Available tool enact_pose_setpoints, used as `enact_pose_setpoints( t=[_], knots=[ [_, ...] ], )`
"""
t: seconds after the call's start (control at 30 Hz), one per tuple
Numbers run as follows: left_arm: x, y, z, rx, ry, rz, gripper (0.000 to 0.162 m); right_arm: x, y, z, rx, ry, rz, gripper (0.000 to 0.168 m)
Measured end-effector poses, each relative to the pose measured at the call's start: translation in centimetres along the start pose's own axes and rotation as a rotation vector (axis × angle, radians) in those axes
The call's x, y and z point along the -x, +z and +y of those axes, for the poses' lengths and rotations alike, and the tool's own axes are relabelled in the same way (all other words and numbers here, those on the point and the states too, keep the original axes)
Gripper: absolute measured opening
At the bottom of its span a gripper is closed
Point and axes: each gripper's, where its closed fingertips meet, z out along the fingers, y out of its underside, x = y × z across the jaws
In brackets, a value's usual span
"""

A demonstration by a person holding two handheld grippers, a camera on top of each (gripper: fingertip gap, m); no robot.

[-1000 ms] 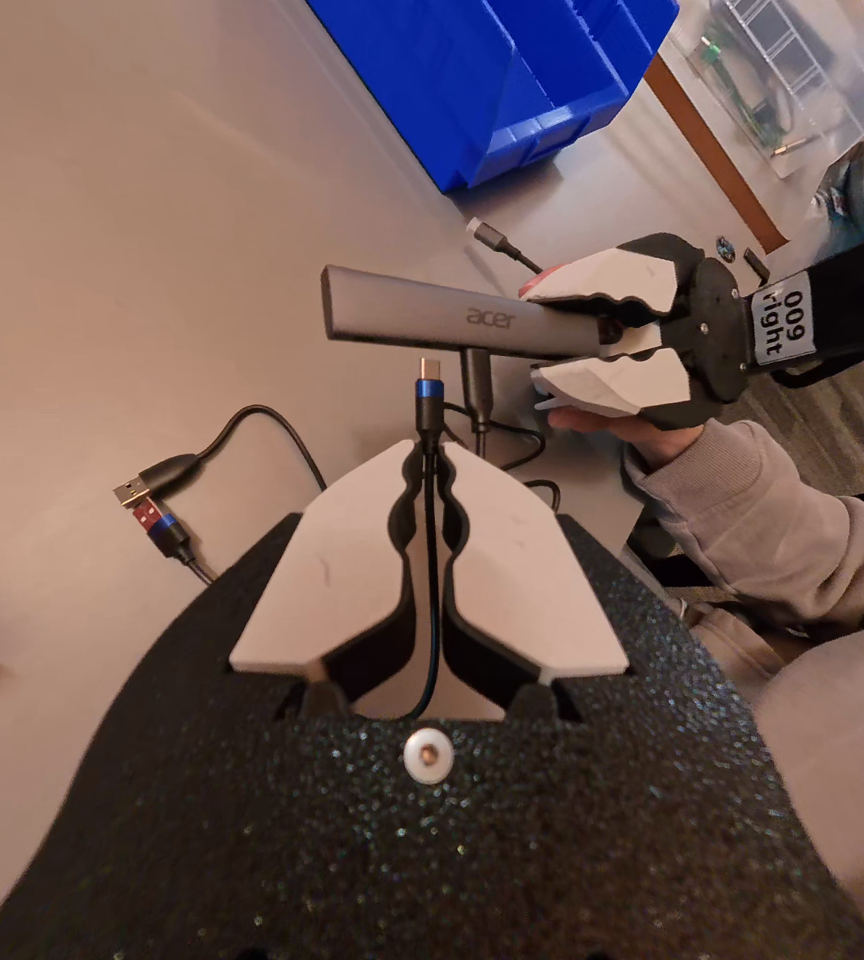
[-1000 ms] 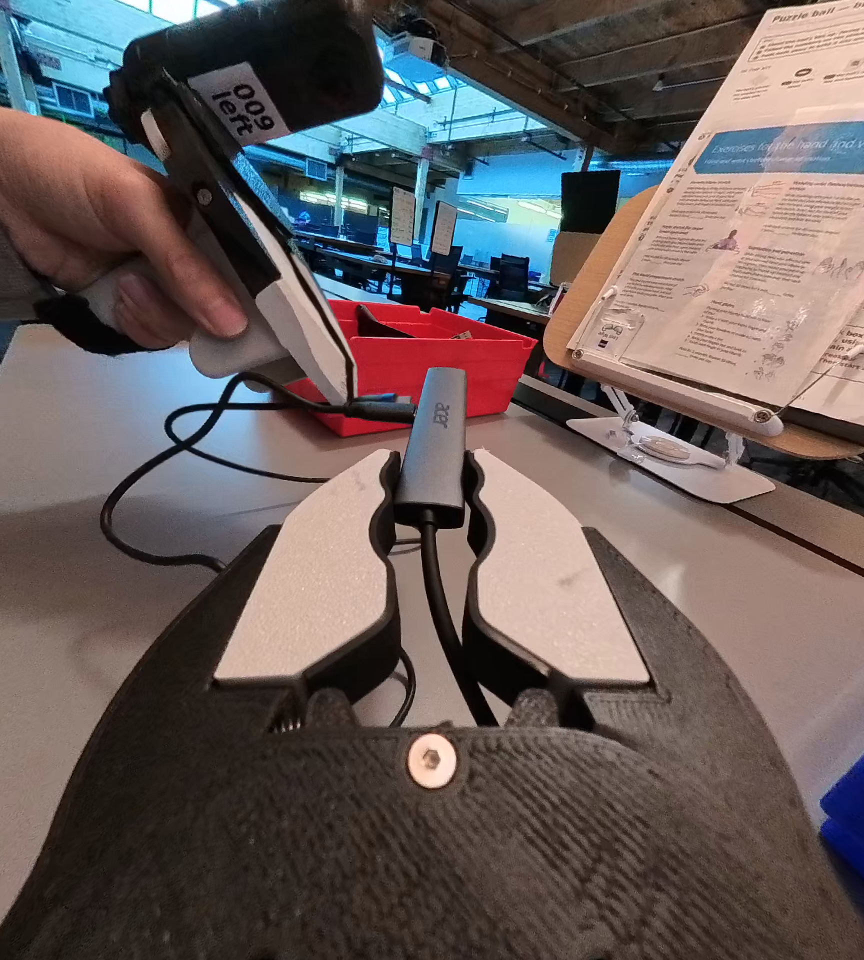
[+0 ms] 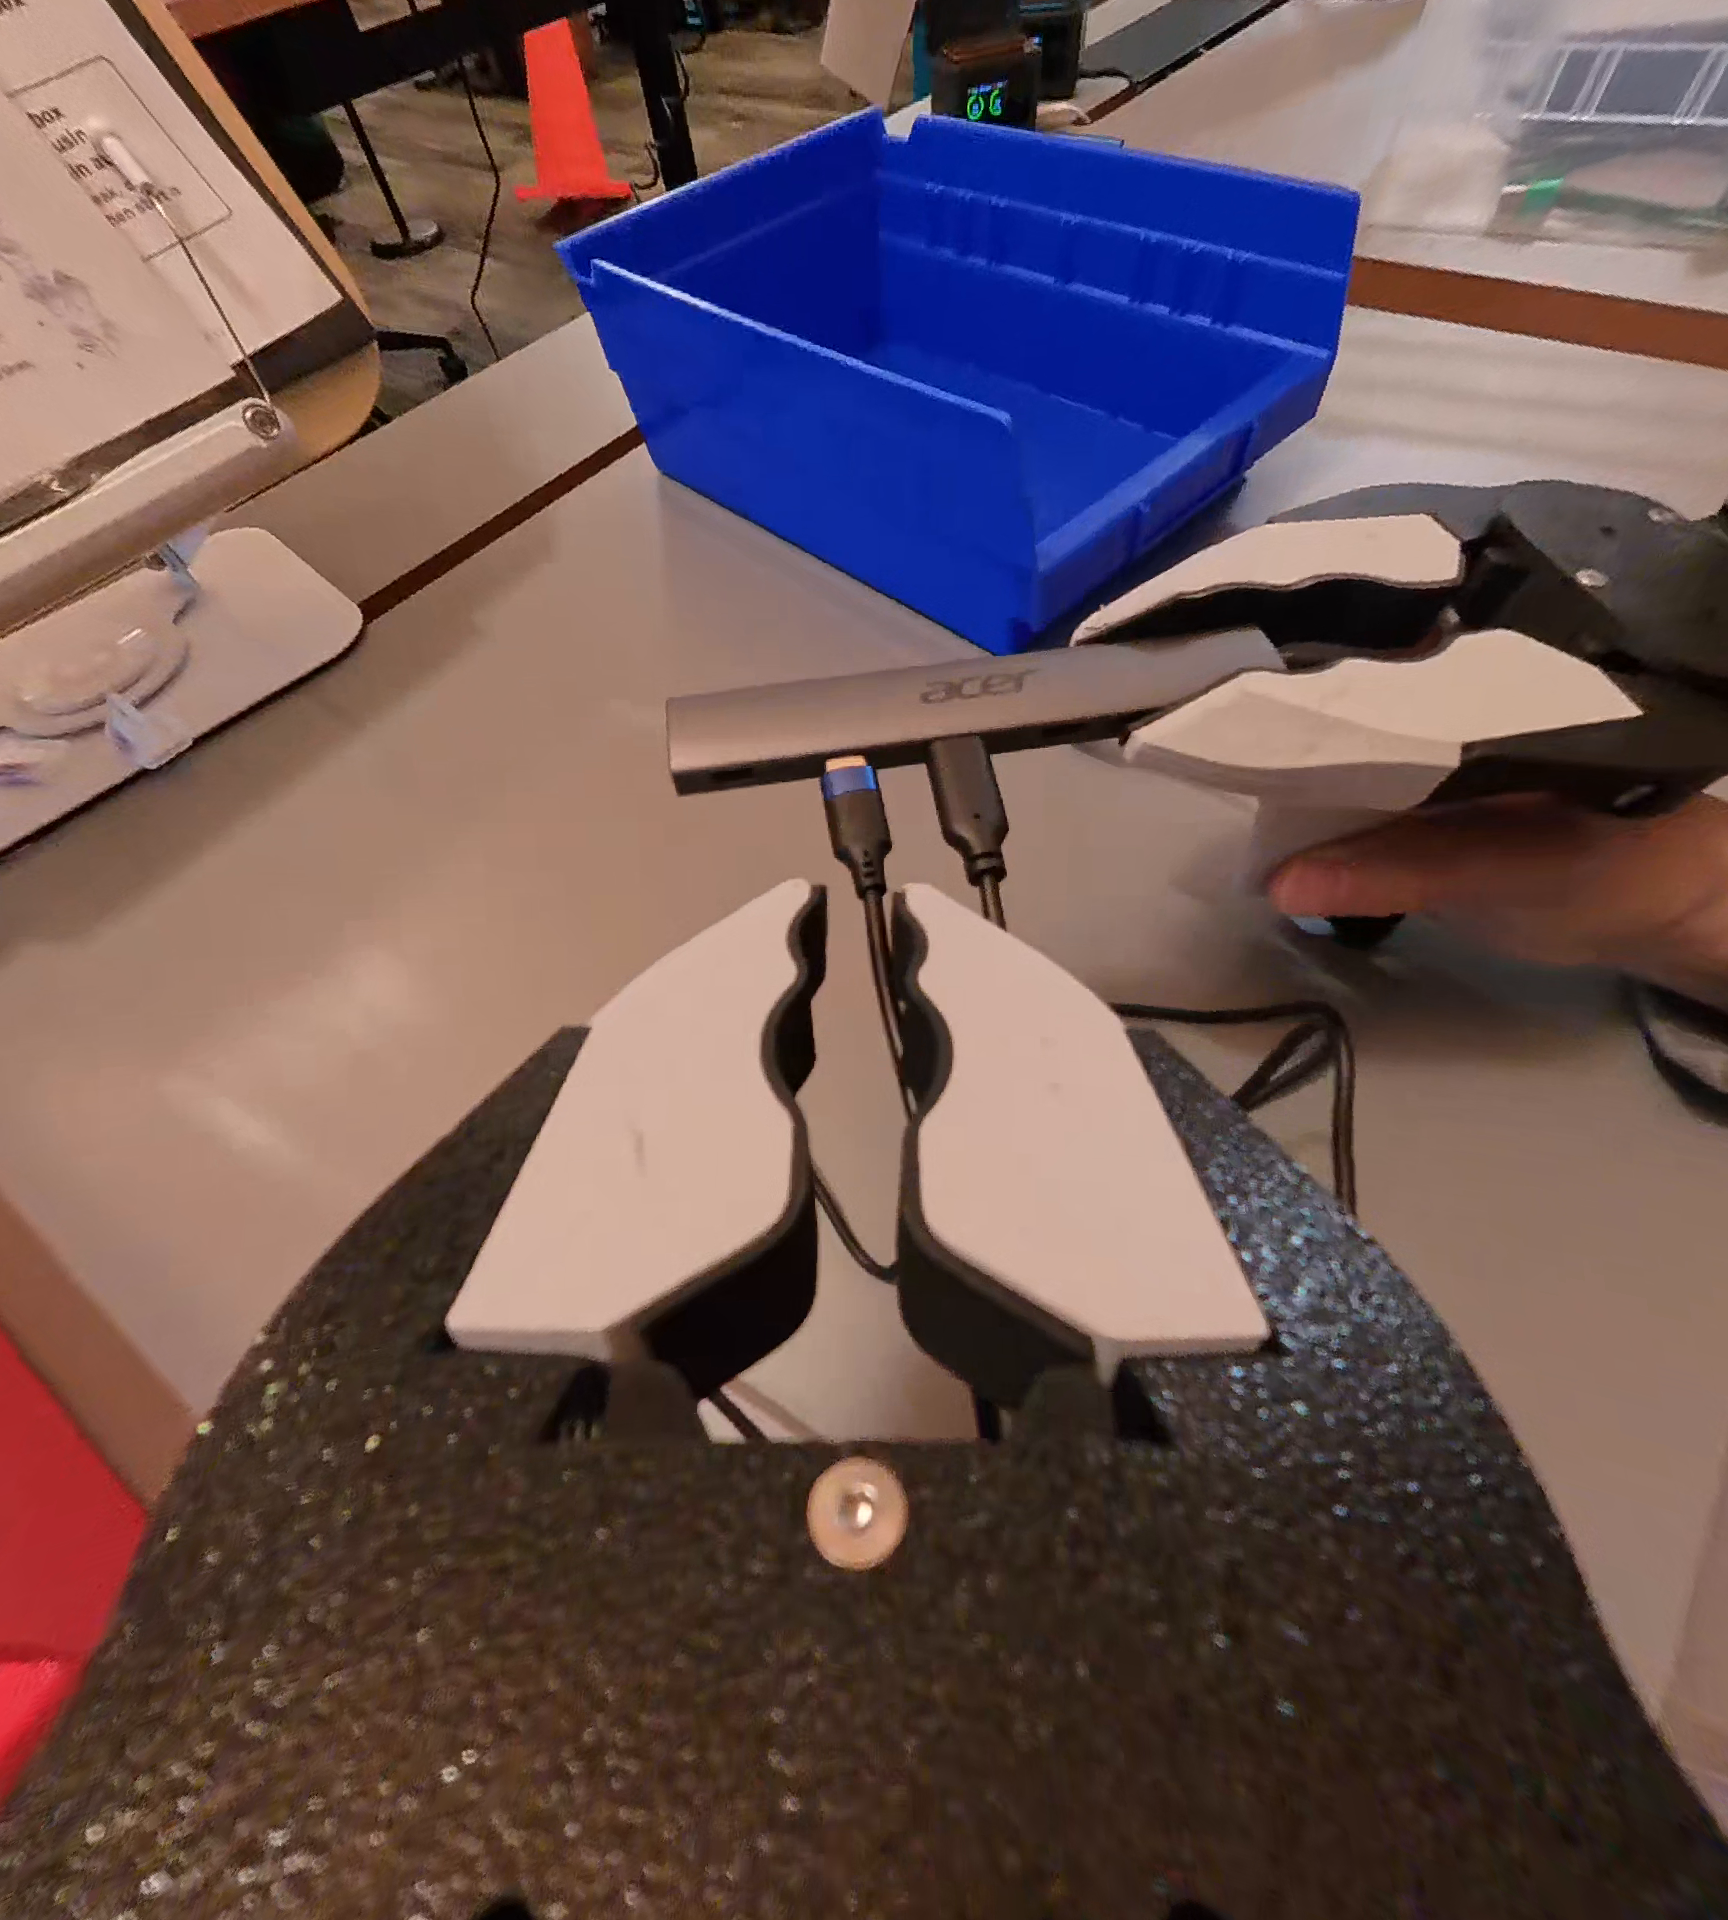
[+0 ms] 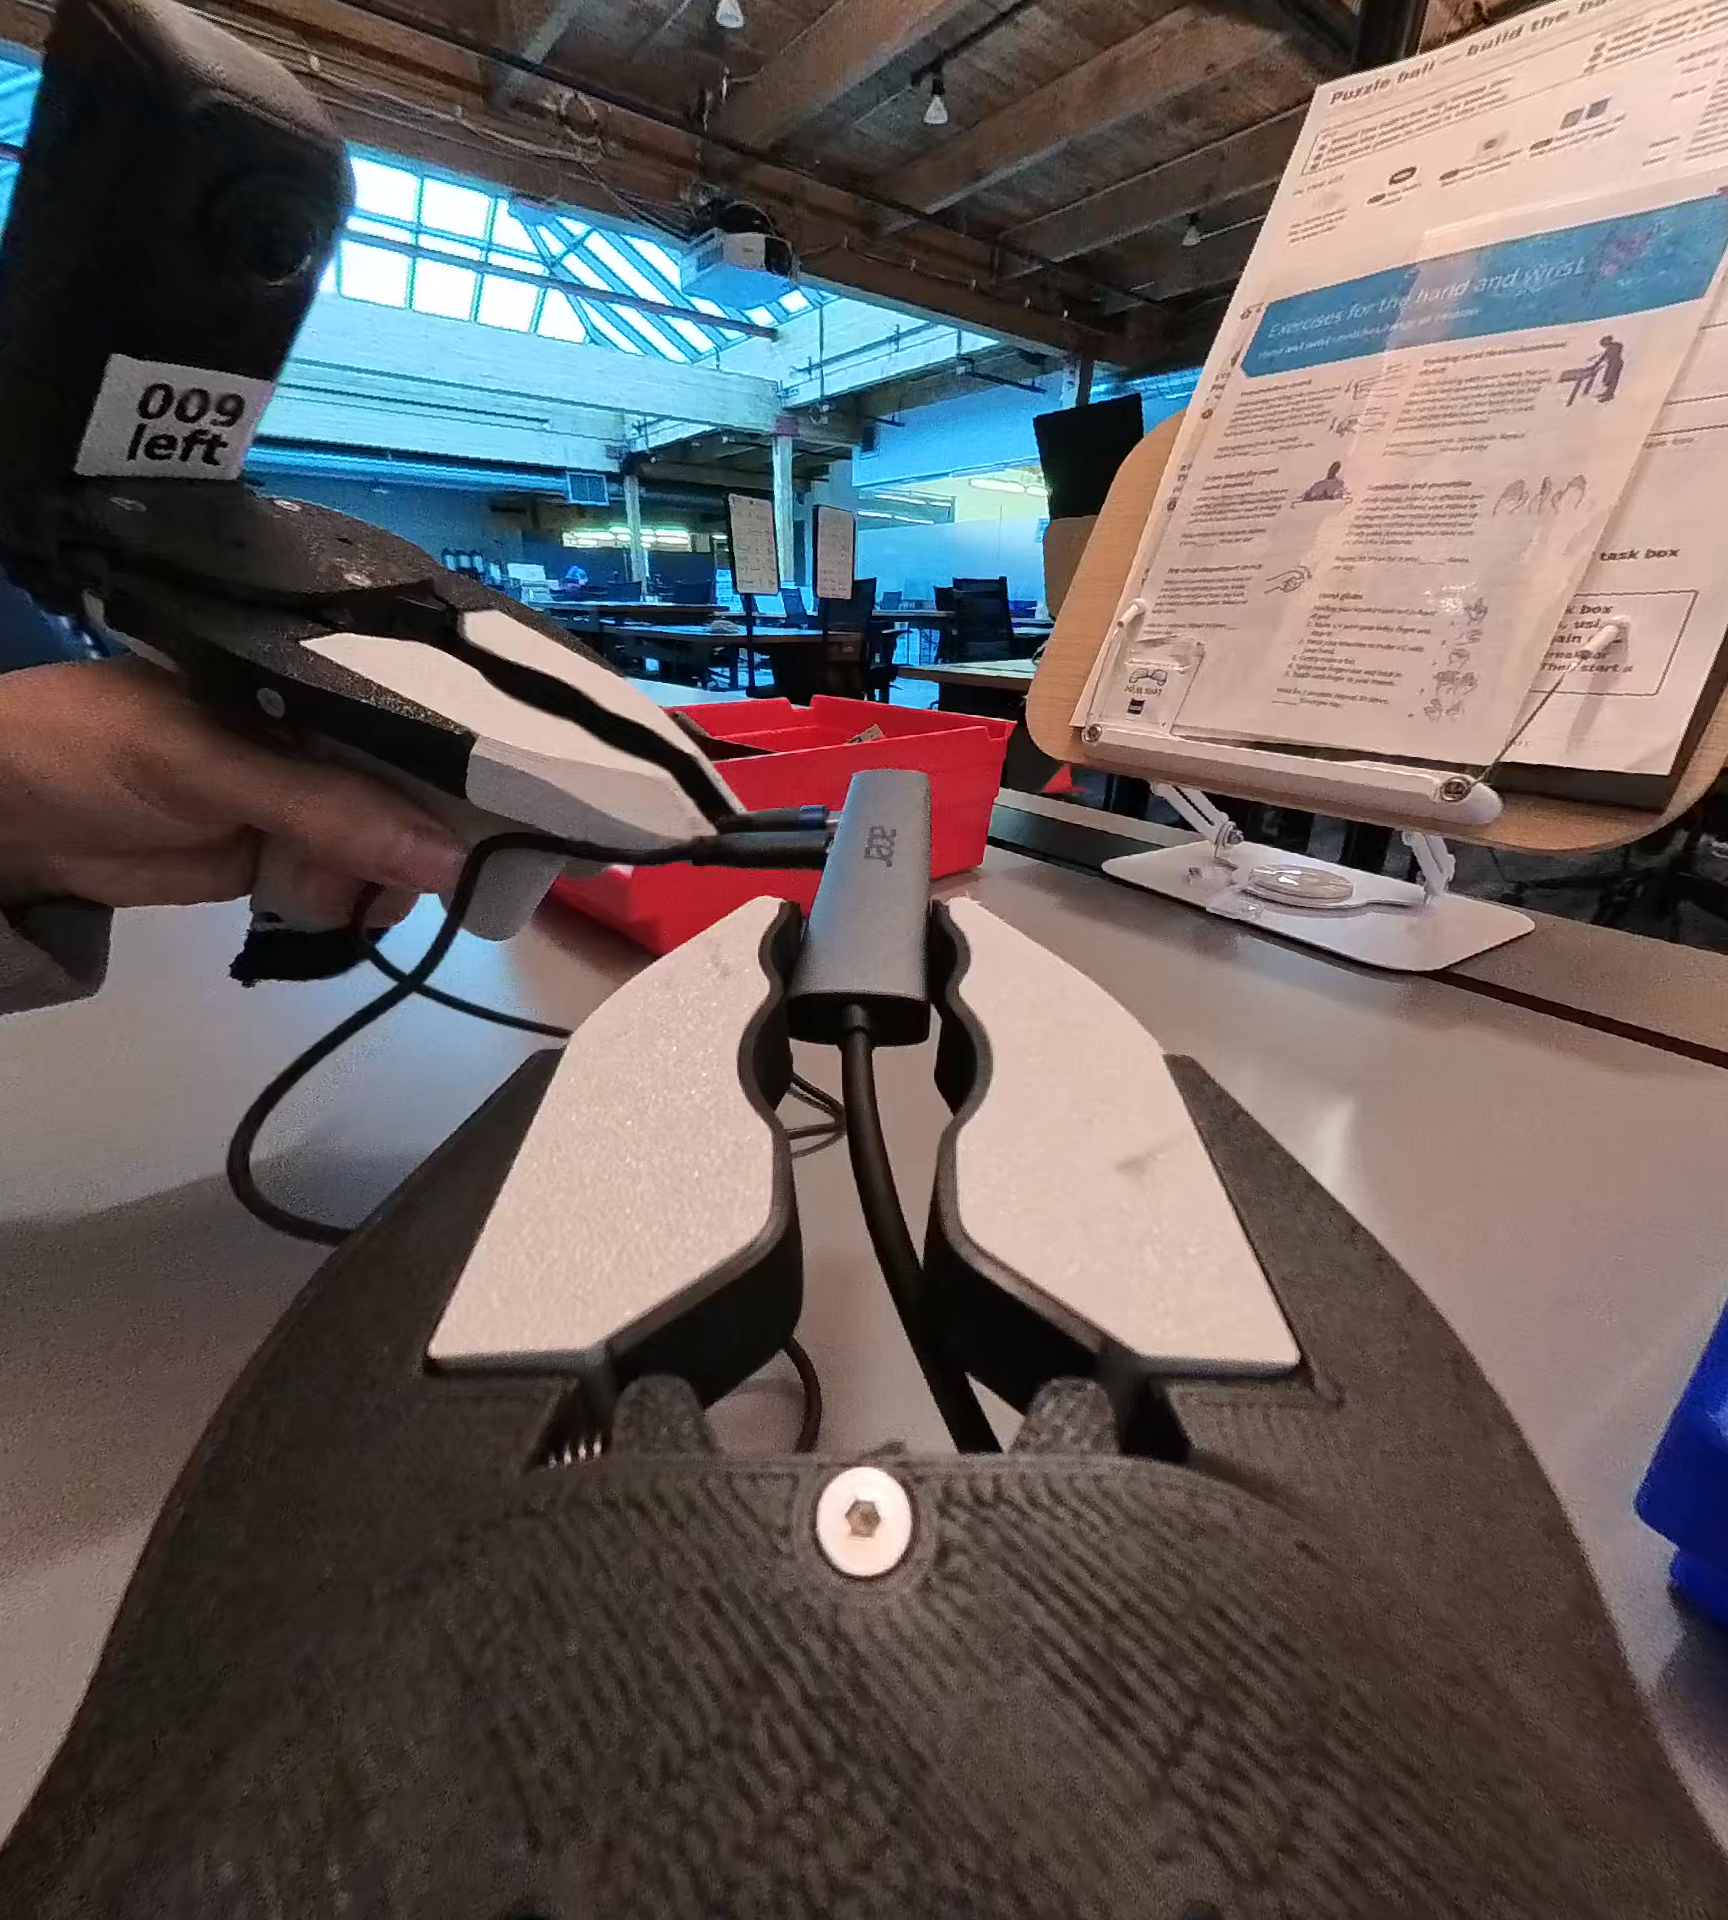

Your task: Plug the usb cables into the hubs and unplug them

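A slim grey USB hub (image 3: pixel 953 707) is held level above a grey table (image 3: pixel 320 935), its cabled end clamped between the pale fingers of the right gripper (image 4: pixel 860 935), whose jaws are drawn in tight against the hub's sides. Two plugs sit in ports along the hub's near edge: a blue-collared USB cable (image 3: pixel 852 821), its metal tip still partly showing at the port, and beside it a plain black cable (image 3: pixel 966 810) seated fully. The left gripper (image 3: pixel 855 914) points straight at the hub from just below, its jaws parted only narrowly, the thin black cord of the blue-collared cable running down through the gap; whether the fingers (image 3: pixel 673 1122) actually pinch that cord cannot be told from either view. In the right wrist view the left gripper's tips lie just behind the two plugs, with a hand (image 4: pixel 143 790) wrapped around its handle and slack cable looping down onto the table. Behind the hub stands an open blue bin (image 3: pixel 943 343); a red bin (image 4: pixel 839 769) sits on the far side, and a document stand (image 4: pixel 1411 582) with printed sheets rises to one side of the table.
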Motion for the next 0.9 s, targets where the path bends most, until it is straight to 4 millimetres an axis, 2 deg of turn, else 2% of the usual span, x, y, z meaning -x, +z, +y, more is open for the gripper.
enact_pose_setpoints(
  t=[0.03, 0.37, 0.57, 0.77, 0.9],
  knots=[
    [-0.1, 0.0, -0.1, -0.009, 0.006, -0.002, 0.005, 0.0, 0.0, 0.0, -0.001, -0.001, 0.0, 0.024],
    [0.3, -0.1, 0.2, -0.007, 0.157, -0.154, 0.004, 0.4, 0.3, 0.4, 0.033, 0.006, -0.012, 0.025],
    [0.9, 0.3, 0.2, 0.039, 0.192, -0.172, 0.004, 0.6, 0.3, 0.5, 0.04, 0.009, -0.014, 0.028],
    [1.1, -0.3, -0.6, -0.032, 0.179, -0.162, 0.003, 1.0, 0.6, 1.0, 0.08, -0.019, -0.023, 0.028],
    [1.1, 0.2, -0.1, 0.008, 0.203, -0.145, 0.004, 0.8, 0.5, 0.8, 0.061, -0.002, -0.026, 0.029]
  ],
)
